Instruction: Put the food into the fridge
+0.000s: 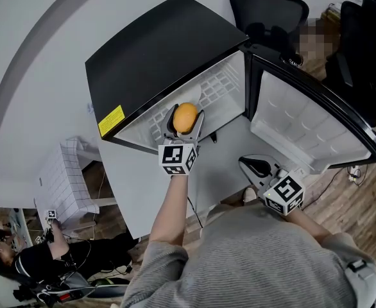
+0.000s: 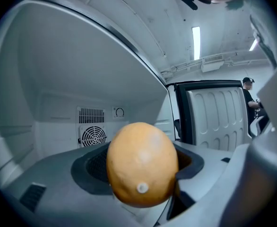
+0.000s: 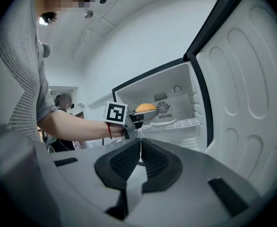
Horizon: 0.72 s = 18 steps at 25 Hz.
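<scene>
Left gripper grasps an orange inside the open fridge; right gripper clenched, empty. Next: set it on the shelf

Fridge — glossy shell, smooth plastic lining — and a matt, dimpled fruit.

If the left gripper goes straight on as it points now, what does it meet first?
Probably the fridge's back wall near the fan grille; the orange fruit in the left gripper would touch first. Depth unclear.
</scene>
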Each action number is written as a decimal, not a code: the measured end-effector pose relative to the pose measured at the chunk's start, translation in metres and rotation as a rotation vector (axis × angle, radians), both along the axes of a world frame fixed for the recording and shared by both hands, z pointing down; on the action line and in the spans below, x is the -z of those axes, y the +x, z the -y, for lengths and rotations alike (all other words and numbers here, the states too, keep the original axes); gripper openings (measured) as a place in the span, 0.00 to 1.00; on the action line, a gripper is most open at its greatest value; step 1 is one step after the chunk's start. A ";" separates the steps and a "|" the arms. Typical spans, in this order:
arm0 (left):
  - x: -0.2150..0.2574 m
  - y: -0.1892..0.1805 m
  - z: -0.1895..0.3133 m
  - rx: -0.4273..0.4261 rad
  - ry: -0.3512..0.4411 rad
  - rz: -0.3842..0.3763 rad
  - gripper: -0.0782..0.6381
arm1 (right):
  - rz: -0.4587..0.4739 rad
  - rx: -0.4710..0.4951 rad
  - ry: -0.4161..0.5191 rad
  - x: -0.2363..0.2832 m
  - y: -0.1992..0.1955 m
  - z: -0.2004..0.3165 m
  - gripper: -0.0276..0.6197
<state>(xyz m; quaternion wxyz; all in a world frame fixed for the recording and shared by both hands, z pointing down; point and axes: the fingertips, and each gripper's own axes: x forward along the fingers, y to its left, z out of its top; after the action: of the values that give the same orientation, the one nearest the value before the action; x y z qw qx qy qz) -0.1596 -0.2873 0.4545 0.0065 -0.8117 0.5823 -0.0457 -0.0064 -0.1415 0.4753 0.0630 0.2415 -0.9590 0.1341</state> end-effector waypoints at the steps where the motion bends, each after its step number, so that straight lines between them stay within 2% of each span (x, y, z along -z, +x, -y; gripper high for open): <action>1: -0.001 -0.001 0.003 0.001 -0.005 0.012 0.59 | -0.001 0.000 -0.001 -0.001 0.000 0.000 0.06; 11: -0.008 -0.022 0.041 0.025 -0.059 0.154 0.59 | 0.000 0.002 -0.020 -0.009 0.001 0.000 0.06; 18: -0.014 -0.032 0.061 0.021 -0.096 0.157 0.59 | -0.010 -0.006 -0.027 -0.008 0.002 0.001 0.06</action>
<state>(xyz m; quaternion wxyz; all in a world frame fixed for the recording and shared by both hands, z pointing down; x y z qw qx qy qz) -0.1921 -0.3482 0.4680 0.0129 -0.7990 0.5855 -0.1369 -0.0040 -0.1429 0.4831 0.0709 0.2443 -0.9560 0.1462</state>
